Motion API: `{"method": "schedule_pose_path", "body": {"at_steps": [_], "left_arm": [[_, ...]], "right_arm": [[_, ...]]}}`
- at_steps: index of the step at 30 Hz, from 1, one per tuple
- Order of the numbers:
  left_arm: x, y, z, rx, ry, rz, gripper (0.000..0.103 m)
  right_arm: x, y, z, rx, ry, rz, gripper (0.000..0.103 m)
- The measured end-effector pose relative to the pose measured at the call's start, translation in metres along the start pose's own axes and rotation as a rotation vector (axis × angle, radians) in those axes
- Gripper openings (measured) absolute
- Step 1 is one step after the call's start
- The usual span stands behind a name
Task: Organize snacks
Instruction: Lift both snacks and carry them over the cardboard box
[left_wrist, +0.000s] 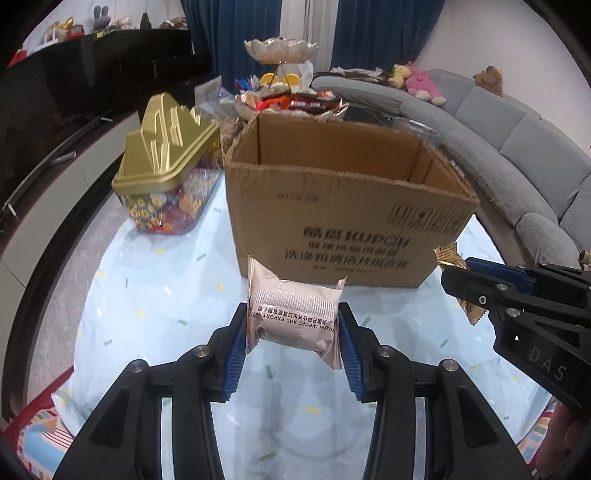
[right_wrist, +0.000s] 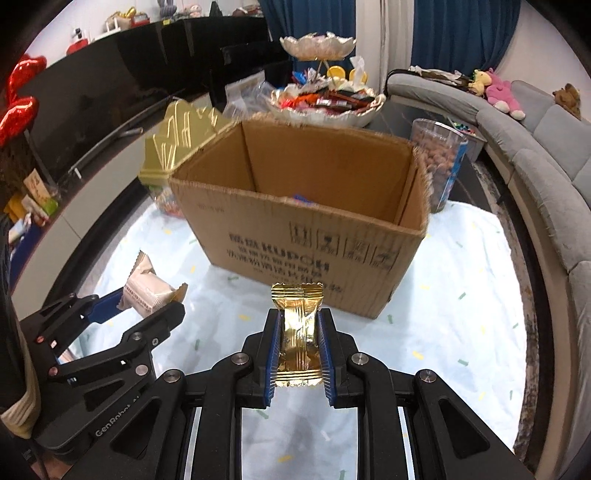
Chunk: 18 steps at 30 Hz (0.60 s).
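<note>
An open cardboard box (left_wrist: 332, 206) stands on the light blue tablecloth; it also shows in the right wrist view (right_wrist: 306, 236), with a blue item low inside. My left gripper (left_wrist: 293, 325) is shut on a pale pink snack packet (left_wrist: 295, 317), held above the cloth in front of the box. That packet also shows in the right wrist view (right_wrist: 147, 291). My right gripper (right_wrist: 298, 336) is shut on a gold snack packet (right_wrist: 298, 332), also in front of the box. The right gripper (left_wrist: 458, 284) appears at the right of the left wrist view.
A clear candy tub with a gold lid (left_wrist: 166, 173) stands left of the box. A tiered dish of snacks (right_wrist: 325, 99) is behind it. A clear jar of nuts (right_wrist: 437, 158) stands at the box's right rear. A grey sofa (right_wrist: 535, 155) curves along the right.
</note>
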<state>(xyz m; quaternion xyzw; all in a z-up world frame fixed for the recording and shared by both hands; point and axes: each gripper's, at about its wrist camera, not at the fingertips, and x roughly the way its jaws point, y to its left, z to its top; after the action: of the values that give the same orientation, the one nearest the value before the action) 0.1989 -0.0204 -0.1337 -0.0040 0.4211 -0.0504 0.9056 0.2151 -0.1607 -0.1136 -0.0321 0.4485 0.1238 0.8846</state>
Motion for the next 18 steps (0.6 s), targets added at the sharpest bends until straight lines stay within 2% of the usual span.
{"method": "schedule_pose_path", "body": {"at_steps": [18], "left_arm": [[-0.013,-0.008,0.061,0.031,-0.092,-0.01,0.045]], "right_arm": [[-0.026,-0.009,0.045,0.021,-0.106,-0.014,0.021]]}}
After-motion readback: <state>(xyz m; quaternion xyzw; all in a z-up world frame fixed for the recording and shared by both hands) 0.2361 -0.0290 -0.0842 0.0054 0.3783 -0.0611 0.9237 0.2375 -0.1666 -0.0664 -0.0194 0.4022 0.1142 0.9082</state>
